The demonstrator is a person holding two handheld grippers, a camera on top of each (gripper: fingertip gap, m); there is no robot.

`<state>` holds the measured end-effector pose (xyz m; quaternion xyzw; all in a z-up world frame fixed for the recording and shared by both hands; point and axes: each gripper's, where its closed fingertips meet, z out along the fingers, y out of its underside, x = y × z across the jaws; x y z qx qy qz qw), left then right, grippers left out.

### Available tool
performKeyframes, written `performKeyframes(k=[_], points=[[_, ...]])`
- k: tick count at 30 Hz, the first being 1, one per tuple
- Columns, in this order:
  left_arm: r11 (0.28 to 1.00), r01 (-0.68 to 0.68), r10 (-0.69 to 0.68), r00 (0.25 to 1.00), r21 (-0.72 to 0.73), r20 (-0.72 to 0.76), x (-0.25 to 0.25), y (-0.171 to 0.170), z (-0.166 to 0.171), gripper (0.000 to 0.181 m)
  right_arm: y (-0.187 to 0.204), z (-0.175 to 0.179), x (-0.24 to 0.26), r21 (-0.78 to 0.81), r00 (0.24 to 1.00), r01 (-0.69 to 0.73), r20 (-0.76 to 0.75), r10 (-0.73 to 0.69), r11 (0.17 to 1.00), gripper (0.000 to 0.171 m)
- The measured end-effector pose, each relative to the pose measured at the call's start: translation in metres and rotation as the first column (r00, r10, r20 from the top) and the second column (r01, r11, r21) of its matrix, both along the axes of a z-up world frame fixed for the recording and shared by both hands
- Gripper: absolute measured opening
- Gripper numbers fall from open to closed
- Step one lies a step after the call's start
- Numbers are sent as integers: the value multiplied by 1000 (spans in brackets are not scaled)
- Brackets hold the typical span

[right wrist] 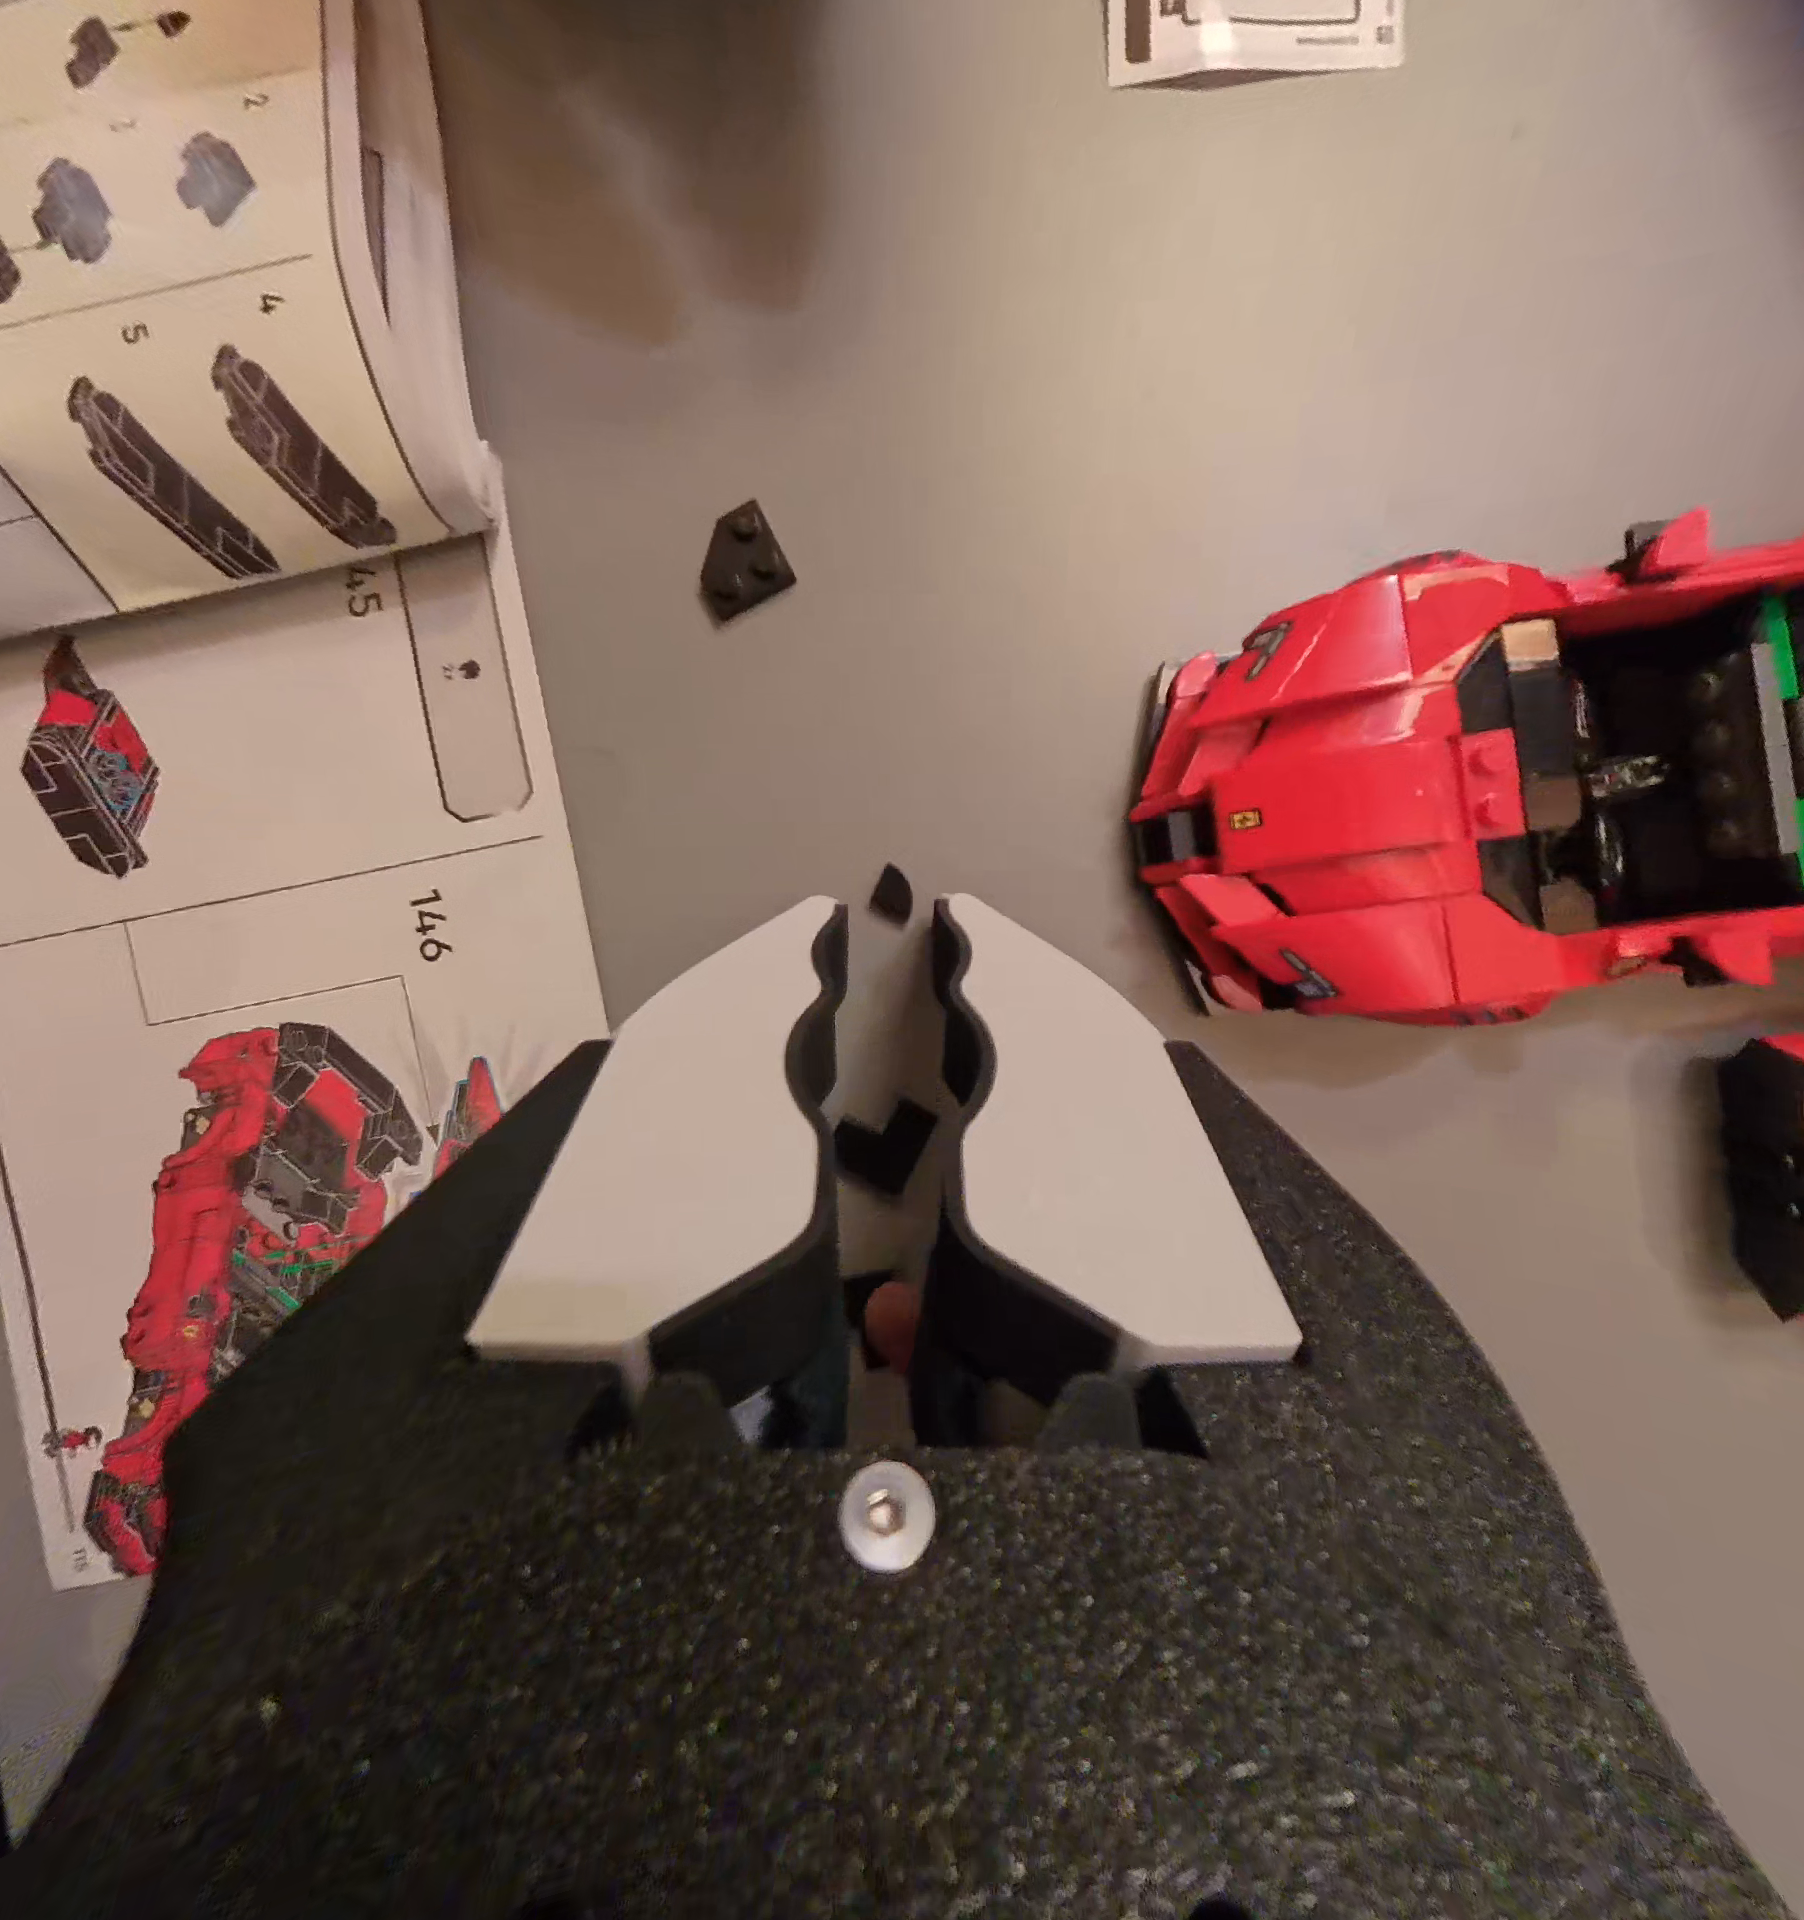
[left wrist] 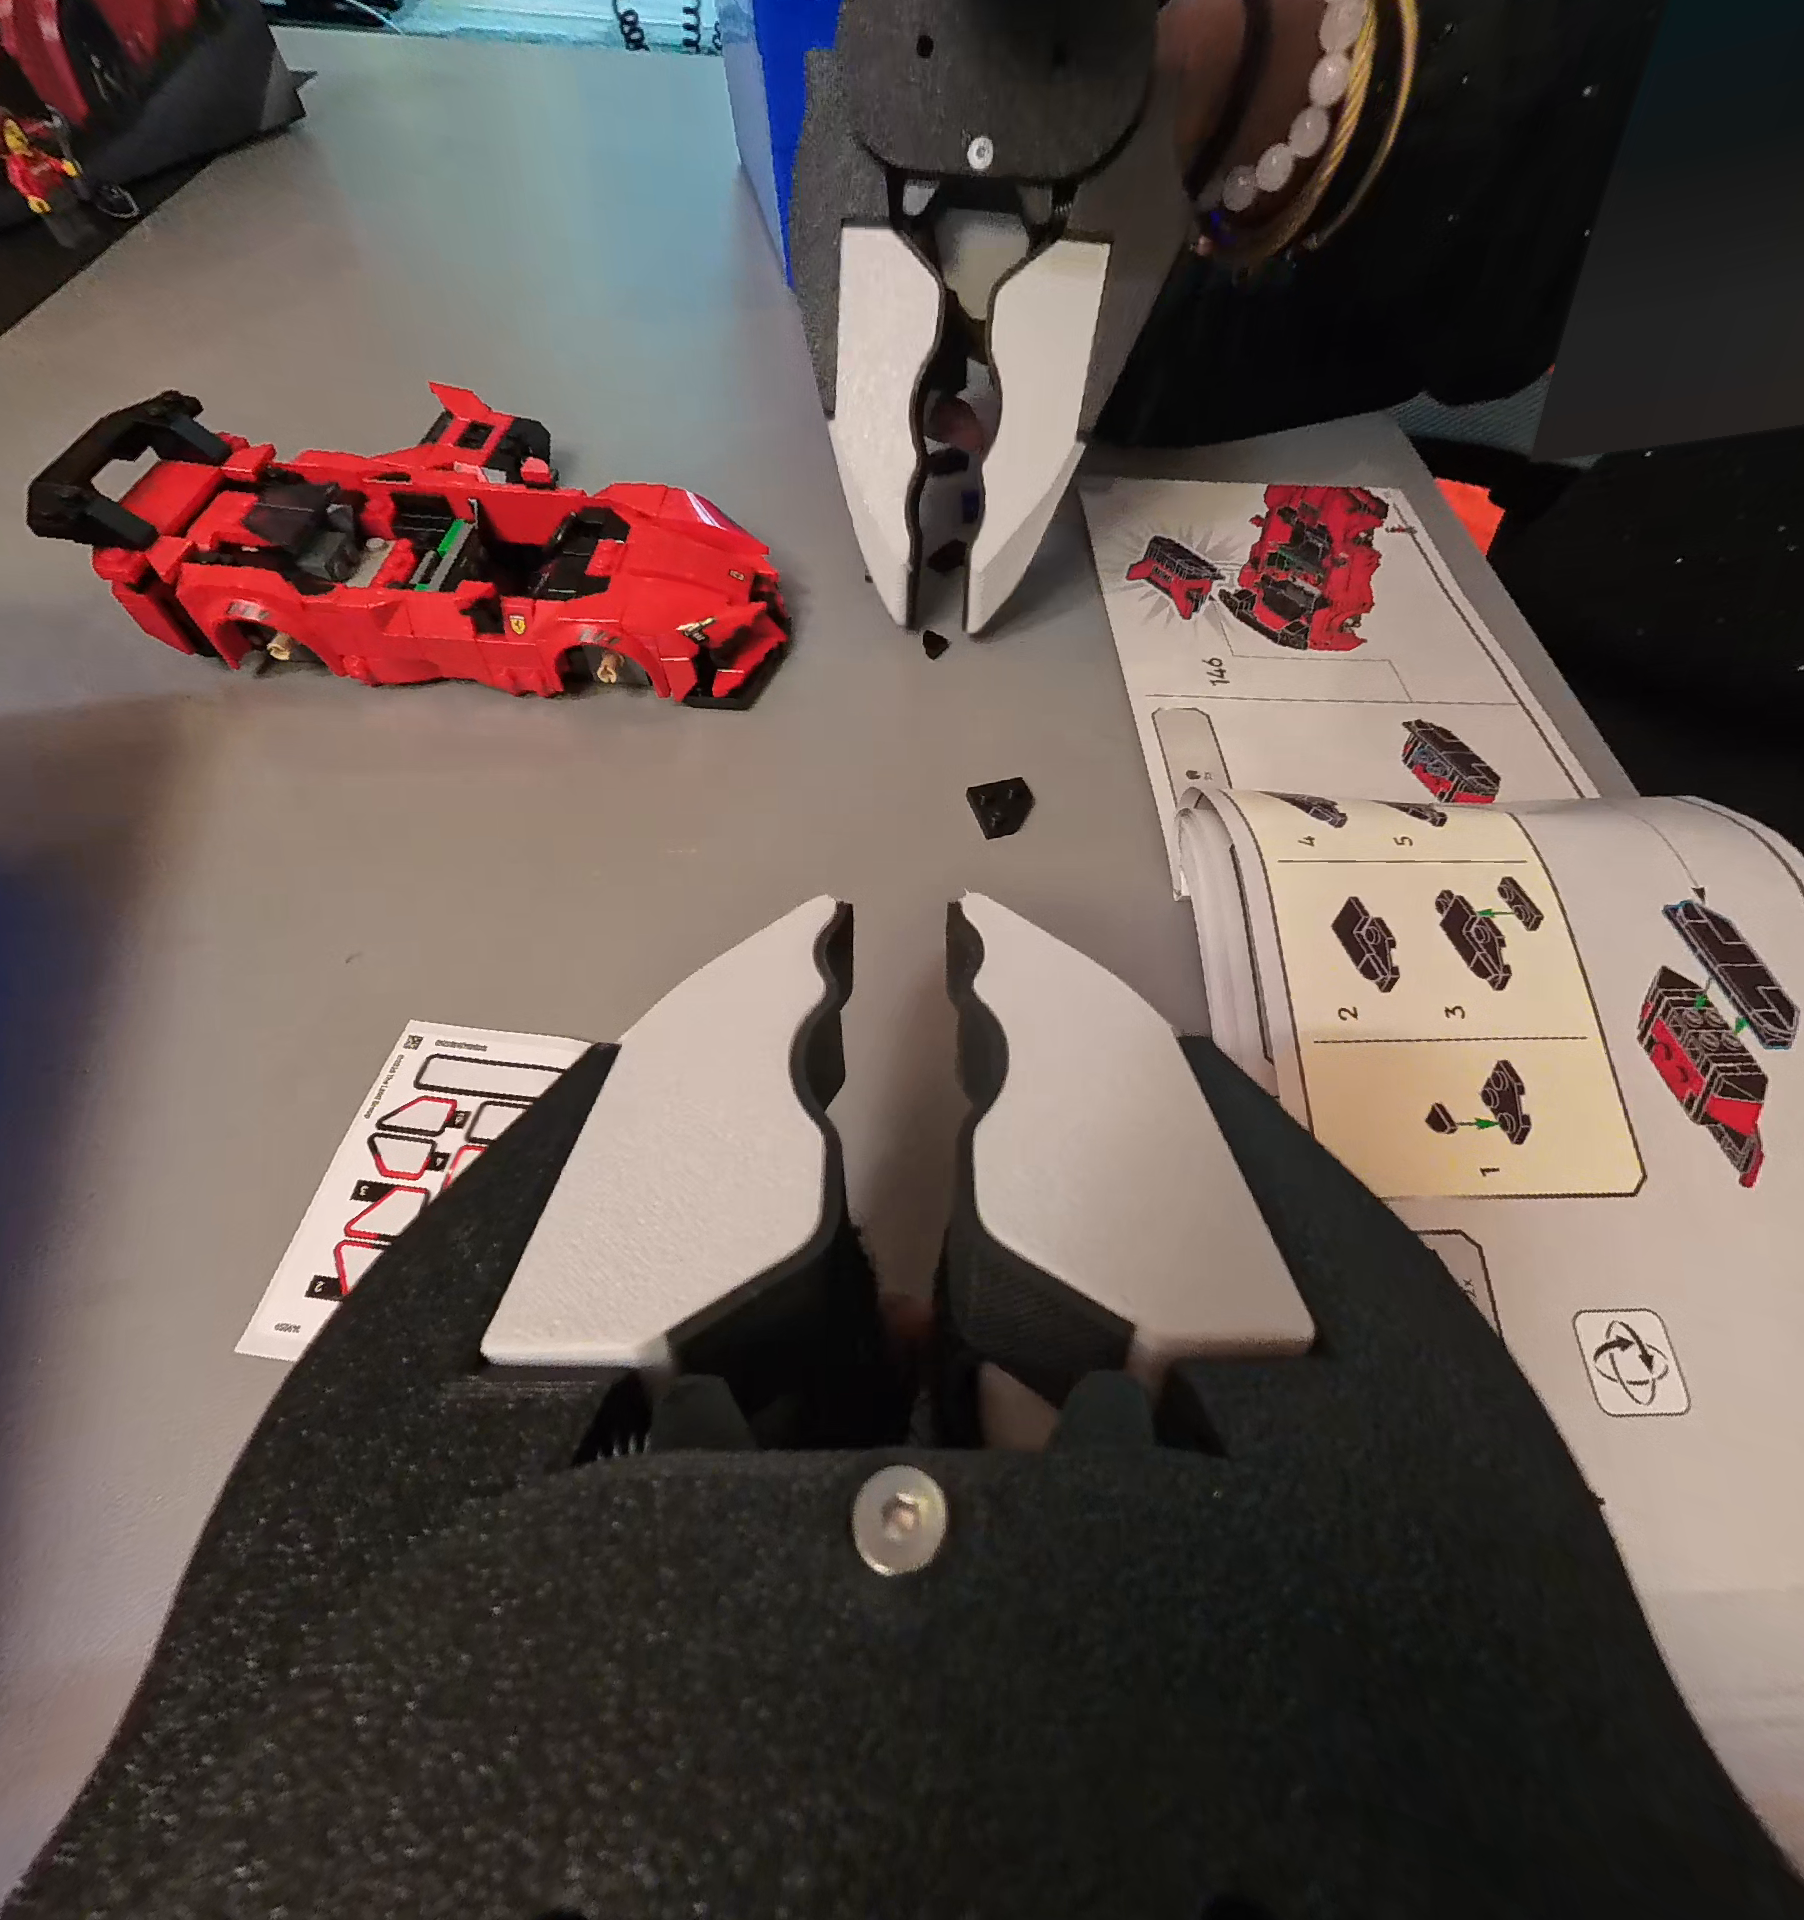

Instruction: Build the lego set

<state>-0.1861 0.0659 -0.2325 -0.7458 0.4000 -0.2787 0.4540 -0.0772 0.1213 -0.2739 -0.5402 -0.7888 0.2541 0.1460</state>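
A red Lego car (left wrist: pixel 410 561) with an open cockpit lies on the grey table, left of centre; its nose shows in the right wrist view (right wrist: pixel 1397 821). A black wedge plate (left wrist: pixel 1000 805) (right wrist: pixel 747 566) lies loose between the two grippers. A tiny black piece (left wrist: pixel 934 644) (right wrist: pixel 890 891) lies on the table right at the tips of my right gripper (right wrist: pixel 887 909) (left wrist: pixel 942 623), whose jaws stand slightly apart around it without pinching. A black L-shaped piece (right wrist: pixel 882 1143) shows through its gap. My left gripper (left wrist: pixel 903 914) is open and empty, short of the wedge plate.
The open instruction booklet (left wrist: pixel 1397 987) (right wrist: pixel 202 727) lies along the table's right side. A sticker sheet (left wrist: pixel 410 1174) (right wrist: pixel 1251 42) lies under my left gripper. A black and red sub-assembly (right wrist: pixel 1791 1174) sits beside the car. The set's box (left wrist: pixel 67 104) stands at the far left. The gap from one gripper's tips to the other's is roughly 15 cm.
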Motion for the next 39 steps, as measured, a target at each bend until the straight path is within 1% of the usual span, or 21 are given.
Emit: performKeyframes(k=[3, 7, 32, 39], points=[[1000, 4, -4, 1000, -1, -10, 1, 0, -1, 17, -1, -2, -3, -4, 1000, -31, 7, 31, 1000, 14], [1000, 3, -3, 1000, -2, -8, 0, -1, -1, 17, 0, -2, -4, 0, 999, -42, 11, 42, 999, 7], [1000, 17, -17, 999, -4, -40, 2, -2, -5, 17, 0, -3, -4, 21, 997, -80, 24, 79, 997, 7], [1000, 22, -23, 999, -9, -45, 3, -3, -5, 17, -2, -1, -6, 38, 992, -127, 25, 126, 991, 7]])
